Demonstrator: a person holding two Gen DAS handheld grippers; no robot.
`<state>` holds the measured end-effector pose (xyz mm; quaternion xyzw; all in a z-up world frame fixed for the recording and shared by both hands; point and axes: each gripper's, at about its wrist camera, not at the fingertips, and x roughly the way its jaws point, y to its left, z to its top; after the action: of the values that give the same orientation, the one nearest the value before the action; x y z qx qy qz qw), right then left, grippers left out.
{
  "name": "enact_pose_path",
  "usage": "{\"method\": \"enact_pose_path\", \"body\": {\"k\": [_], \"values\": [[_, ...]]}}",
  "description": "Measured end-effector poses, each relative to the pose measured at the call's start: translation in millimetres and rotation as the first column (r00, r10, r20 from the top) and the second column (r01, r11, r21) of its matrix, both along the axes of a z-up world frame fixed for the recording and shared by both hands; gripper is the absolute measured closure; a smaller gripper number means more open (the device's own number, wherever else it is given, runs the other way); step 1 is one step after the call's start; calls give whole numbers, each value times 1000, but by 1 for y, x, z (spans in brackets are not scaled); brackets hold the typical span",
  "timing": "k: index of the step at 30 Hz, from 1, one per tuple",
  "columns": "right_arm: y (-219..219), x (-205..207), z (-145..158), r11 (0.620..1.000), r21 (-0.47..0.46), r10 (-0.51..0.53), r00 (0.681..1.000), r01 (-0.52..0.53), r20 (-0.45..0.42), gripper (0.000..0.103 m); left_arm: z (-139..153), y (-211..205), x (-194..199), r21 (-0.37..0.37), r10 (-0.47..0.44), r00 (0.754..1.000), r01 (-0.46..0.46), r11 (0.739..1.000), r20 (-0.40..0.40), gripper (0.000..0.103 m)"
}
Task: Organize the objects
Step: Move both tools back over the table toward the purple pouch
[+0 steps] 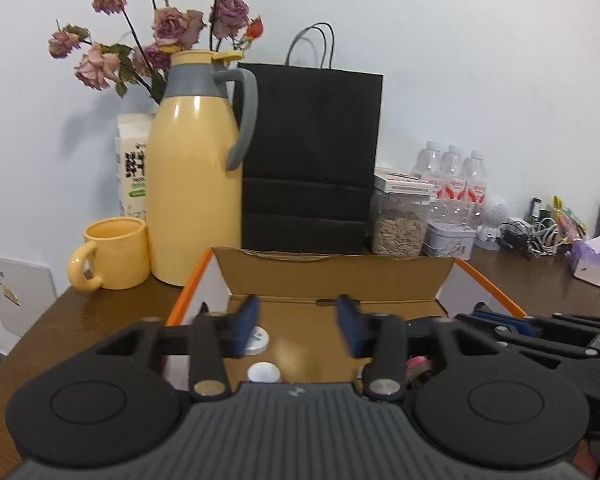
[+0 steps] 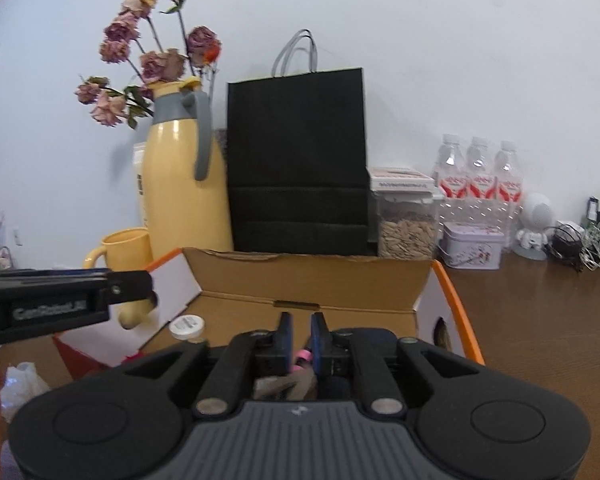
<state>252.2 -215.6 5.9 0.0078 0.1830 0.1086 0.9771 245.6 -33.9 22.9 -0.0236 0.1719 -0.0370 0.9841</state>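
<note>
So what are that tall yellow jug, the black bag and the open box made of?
The yellow jug looks like glossy plastic or enamelled metal: bright window glints run down its side, and the grey handle is matt. The black bag looks like matt paper, creased in horizontal folds. The open box is brown corrugated cardboard, with a raw, slightly ragged flap edge.

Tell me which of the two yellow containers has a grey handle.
The tall flask behind the box: grey collar and handle. The mug beside it is yellow all over, handle included.
</note>
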Motion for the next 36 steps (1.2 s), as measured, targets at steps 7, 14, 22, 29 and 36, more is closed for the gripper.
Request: {"method": "enact_pose_path", "body": {"k": [7, 14, 22, 29, 36], "values": [[-7, -3, 1, 999, 8, -53, 999, 53, 9, 1, 5, 4, -11, -10, 50, 996, -49, 999, 76, 0], [-9, -6, 3, 998, 14, -56, 998, 55, 14, 0, 8, 6, -14, -20, 55, 995, -54, 998, 85, 0], [-13, -18, 19, 998, 31, -57, 997, 55, 48, 0, 27, 8, -32, -56, 55, 989, -48, 997, 138, 0], [-8, -44, 41, 990, -23, -135, 990, 136, 29, 0, 44, 9, -61, -48, 32, 990, -26, 999, 138, 0], [-11, -84, 48, 987, -51, -152, 988, 154, 36, 0, 55, 20, -99, -46, 18, 992, -12, 999, 123, 0]]}}
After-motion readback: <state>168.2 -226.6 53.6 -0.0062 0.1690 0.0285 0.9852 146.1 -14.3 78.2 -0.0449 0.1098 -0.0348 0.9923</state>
